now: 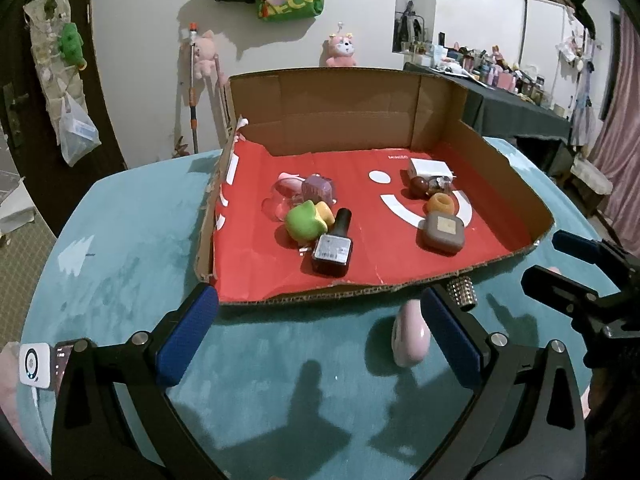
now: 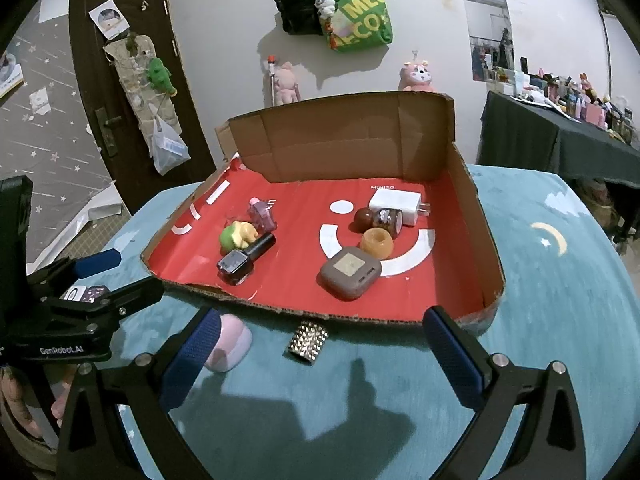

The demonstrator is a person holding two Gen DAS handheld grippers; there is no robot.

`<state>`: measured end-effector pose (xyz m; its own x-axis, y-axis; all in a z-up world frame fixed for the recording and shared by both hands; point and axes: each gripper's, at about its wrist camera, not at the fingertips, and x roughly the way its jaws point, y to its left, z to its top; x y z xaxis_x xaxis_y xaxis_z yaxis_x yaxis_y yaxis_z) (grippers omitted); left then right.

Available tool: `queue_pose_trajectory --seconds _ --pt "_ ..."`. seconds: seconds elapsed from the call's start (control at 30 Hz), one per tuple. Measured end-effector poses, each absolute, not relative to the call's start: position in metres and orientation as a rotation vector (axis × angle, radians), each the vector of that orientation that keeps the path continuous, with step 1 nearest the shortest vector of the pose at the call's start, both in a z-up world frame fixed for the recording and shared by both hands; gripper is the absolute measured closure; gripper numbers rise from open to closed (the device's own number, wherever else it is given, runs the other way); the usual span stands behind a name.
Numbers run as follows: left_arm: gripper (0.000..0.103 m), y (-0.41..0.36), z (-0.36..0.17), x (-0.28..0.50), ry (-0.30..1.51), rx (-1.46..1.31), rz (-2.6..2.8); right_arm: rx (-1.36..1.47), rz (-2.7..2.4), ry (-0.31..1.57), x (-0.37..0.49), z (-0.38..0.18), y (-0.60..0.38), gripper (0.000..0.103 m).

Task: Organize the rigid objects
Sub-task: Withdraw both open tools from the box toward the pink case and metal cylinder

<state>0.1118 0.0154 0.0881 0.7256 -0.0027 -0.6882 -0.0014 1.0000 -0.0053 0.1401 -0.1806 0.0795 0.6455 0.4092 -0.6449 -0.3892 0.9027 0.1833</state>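
Pink case (image 1: 410, 334) on edge, studded cylinder (image 2: 307, 342) lying crosswise

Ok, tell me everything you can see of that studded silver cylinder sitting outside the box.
The studded silver cylinder is a short metallic tube, its side covered in rows of small shiny studs. It lies on the teal tablecloth just in front of the cardboard box's low front edge, outside the box. It touches only the cloth; the pink oval case lies apart to one side. Neither gripper holds it. Its ends cannot be made out.
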Motion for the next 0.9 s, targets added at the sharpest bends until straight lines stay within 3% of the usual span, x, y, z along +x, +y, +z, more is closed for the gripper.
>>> queue_pose_trajectory --seconds 0.57,0.9 --pt "0.000 0.008 0.069 0.080 0.790 0.006 -0.052 0.026 0.455 0.761 0.120 0.063 -0.182 0.001" --pt "0.000 0.003 0.056 0.075 0.821 -0.025 -0.118 0.067 0.458 0.813 0.123 0.049 -0.185 0.024"
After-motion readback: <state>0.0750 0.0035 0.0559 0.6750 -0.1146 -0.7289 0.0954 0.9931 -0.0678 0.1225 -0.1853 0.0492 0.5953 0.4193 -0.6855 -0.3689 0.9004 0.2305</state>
